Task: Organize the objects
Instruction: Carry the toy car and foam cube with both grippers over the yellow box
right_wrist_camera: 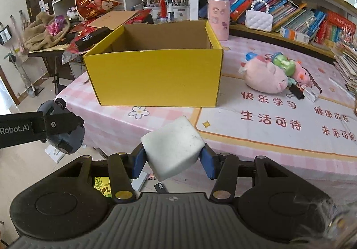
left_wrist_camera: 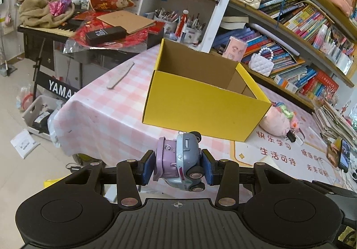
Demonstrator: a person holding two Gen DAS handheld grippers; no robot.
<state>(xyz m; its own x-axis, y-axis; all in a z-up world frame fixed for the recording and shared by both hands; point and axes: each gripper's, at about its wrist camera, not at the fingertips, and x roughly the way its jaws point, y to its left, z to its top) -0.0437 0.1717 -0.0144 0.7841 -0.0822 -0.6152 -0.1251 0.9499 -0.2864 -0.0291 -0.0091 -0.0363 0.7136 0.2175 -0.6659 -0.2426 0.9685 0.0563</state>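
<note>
Crowded bookshelves stand behind the pink checked tabletop [right_wrist_camera: 156,119], where an open yellow box [right_wrist_camera: 156,77] waits, empty as far as one can see. It lies straight ahead of both grippers. The left gripper [left_wrist_camera: 178,167] is clamped on a purple-grey toy car [left_wrist_camera: 180,159]; the right gripper [right_wrist_camera: 173,159] grasps a white cube [right_wrist_camera: 173,147] and seems nearer. "YAMA" is readable on a keyboard stand [left_wrist_camera: 60,90], and "Robot.AI" on the left gripper's side.

Yellow box [right_wrist_camera: 156,77] open-topped; plush pig [right_wrist_camera: 265,77] beside it.
</note>
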